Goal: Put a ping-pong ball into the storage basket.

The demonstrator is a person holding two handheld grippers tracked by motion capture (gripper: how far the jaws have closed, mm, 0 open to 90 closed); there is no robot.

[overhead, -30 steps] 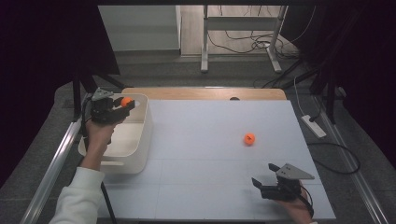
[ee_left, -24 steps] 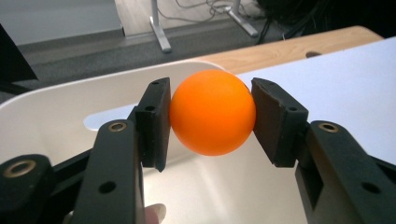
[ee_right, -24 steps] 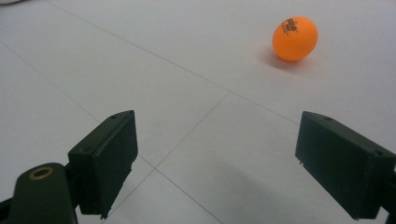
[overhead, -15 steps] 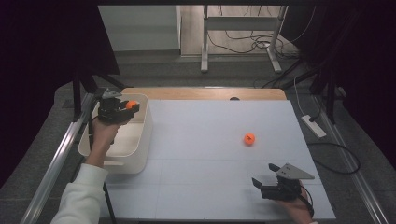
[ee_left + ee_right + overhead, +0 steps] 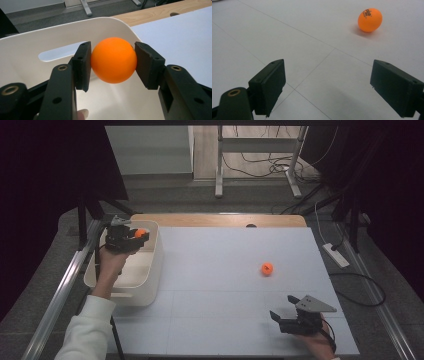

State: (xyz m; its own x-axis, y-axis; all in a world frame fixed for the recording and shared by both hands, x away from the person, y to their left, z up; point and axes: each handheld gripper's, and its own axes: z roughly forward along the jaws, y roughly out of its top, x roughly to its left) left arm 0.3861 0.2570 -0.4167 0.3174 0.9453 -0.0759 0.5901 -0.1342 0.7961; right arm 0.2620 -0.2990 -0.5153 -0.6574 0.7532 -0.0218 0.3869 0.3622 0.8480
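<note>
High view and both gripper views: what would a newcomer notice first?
An orange ball clamped in the left gripper, over the white bin at the table's left edge. A second ball lies alone on the white table, ahead of the open right gripper.

We see a smooth orange ball (image 5: pixel 113 60) with a soft sheen, likely plastic, against matt black pads (image 5: pixel 83 65) of rubbery look. The white bin (image 5: pixel 35 50) seems smooth, faintly glossy plastic. Our table (image 5: pixel 220 285) carries a matt white sheet, bare wood (image 5: pixel 215 220) along its far edge. A second ball (image 5: pixel 370 20) bears dark print.
</note>
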